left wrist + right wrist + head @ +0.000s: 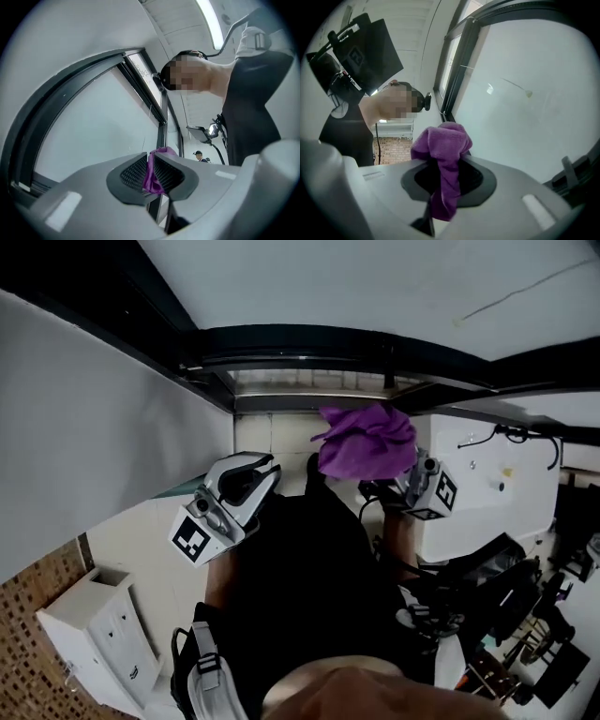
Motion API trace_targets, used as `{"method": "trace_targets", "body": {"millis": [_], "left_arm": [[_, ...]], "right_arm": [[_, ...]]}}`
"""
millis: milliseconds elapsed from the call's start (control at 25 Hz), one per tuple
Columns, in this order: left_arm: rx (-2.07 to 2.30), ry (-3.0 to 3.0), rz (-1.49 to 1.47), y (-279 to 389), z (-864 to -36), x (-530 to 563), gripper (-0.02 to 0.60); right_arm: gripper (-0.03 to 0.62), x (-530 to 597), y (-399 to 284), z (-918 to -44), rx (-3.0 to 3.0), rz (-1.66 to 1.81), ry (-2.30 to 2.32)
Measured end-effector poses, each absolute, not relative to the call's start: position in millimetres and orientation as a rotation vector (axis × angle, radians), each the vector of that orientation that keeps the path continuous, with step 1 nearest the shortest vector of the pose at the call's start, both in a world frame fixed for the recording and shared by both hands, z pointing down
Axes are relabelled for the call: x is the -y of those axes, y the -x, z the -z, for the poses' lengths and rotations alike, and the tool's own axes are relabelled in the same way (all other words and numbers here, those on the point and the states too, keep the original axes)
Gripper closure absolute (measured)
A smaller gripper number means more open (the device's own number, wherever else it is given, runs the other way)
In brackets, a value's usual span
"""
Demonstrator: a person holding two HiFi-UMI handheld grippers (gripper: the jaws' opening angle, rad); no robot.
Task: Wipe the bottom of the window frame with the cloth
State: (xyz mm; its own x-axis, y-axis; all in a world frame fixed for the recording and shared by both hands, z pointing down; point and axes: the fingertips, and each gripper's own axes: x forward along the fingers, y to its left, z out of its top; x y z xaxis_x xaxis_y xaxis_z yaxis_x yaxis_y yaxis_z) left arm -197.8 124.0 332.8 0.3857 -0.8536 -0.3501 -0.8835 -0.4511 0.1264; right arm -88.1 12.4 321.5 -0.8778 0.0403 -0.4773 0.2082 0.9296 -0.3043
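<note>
Your right gripper is clamping the purple cloth, jaws drawn tight on it, with the bulk bunching above them and 1 tail hanging below. In the head view that cloth is sitting just under a dark rail of the window frame; contact there is not showing clearly. Your left gripper is pinching a thin purple strip between its 2 ribbed pads, jaws nearly together, beside the pale pane.
</note>
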Motion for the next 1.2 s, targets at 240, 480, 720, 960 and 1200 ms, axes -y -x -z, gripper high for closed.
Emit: {"method": "trace_targets", "body": {"millis": [240, 480, 720, 960, 1200], "left_arm": [[-1.52, 2.58, -0.678, 241.2, -343.9, -157.2, 0.535], [-1.57, 2.527, -0.696, 266.4, -338.4, -171.3, 0.535], [-1.529, 2.545, -0.668, 247.7, -340.9, -148.5, 0.535], [-1.52, 2.556, -0.601, 212.3, -330.8, -118.3, 0.535], [-1.542, 2.573, -0.593, 188.1, -332.4, -95.4, 0.535]], "right_arm": [[0.523, -58.6, 130.4, -318.6, -2.673, 0.414, -0.101], [0.523, -73.5, 153.1, -323.3, -2.745, 0.416, -0.061], [0.523, -58.4, 134.6, -313.7, -2.69, 0.347, -0.049], [0.523, -30.2, 102.4, -307.9, -2.639, 0.383, -0.065], [0.523, -2.7, 74.7, -309.2, -2.628, 0.393, -0.044]]}}
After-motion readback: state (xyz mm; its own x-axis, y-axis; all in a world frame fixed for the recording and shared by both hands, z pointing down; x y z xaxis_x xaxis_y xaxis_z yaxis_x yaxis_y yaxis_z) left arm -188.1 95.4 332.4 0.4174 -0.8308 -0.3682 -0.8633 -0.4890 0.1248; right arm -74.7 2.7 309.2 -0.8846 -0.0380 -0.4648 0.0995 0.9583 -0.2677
